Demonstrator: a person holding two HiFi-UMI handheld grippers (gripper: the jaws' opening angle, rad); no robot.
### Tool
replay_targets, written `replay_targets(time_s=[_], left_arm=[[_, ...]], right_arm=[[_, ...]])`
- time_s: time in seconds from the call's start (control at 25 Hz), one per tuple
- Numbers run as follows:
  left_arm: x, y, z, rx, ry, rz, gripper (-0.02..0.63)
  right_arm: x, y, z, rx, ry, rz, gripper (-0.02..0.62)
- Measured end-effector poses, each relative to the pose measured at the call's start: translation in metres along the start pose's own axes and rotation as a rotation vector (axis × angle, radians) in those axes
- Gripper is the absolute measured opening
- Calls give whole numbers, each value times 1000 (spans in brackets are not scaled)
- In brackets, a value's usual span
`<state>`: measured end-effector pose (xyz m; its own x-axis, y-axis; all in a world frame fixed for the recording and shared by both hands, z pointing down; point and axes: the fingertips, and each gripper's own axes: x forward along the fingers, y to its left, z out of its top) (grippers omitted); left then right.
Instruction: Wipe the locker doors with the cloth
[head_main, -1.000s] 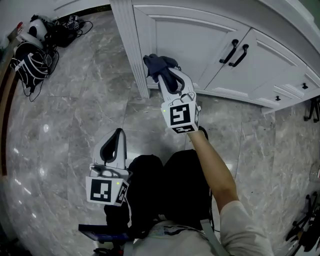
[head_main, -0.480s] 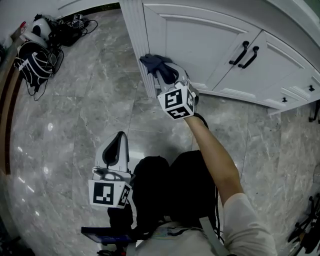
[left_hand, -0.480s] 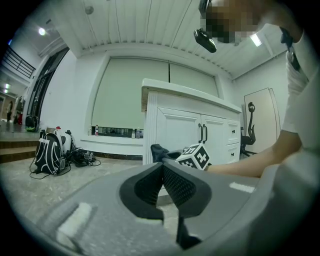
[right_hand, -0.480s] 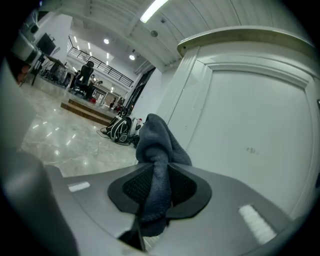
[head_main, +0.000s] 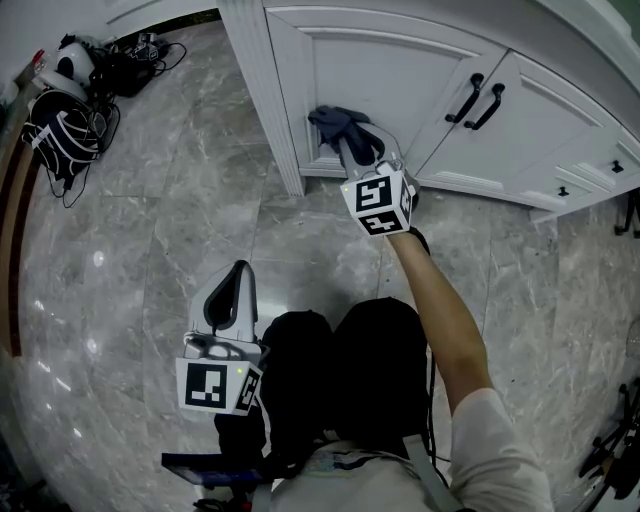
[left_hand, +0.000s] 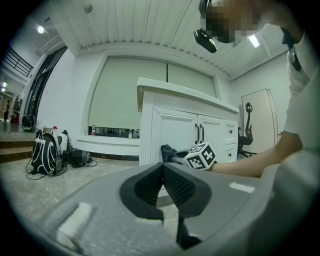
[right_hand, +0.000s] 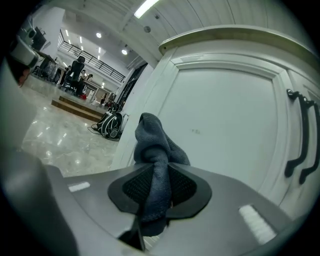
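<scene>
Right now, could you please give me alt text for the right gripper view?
The right gripper clamps a dark grey cloth in front of a white locker door; black handles show at right.

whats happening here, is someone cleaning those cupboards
Yes, it looks like it. A person holds a gripper in each hand. The right gripper is clamped on a dark cloth and holds it low on the left white door; whether the cloth actually touches the door can't be told. The left gripper is shut and empty, held back over the marble floor by the person's knees.
</scene>
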<state>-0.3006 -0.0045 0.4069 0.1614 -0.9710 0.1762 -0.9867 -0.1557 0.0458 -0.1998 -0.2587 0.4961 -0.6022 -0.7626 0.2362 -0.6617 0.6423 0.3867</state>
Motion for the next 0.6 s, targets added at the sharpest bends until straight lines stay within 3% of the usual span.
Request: replay_targets(time_s=[0.6], left_arm=[[7,-19,2,12,4,-37,2]], right_arm=[[-47,-75,-45,25,70,-130,84]])
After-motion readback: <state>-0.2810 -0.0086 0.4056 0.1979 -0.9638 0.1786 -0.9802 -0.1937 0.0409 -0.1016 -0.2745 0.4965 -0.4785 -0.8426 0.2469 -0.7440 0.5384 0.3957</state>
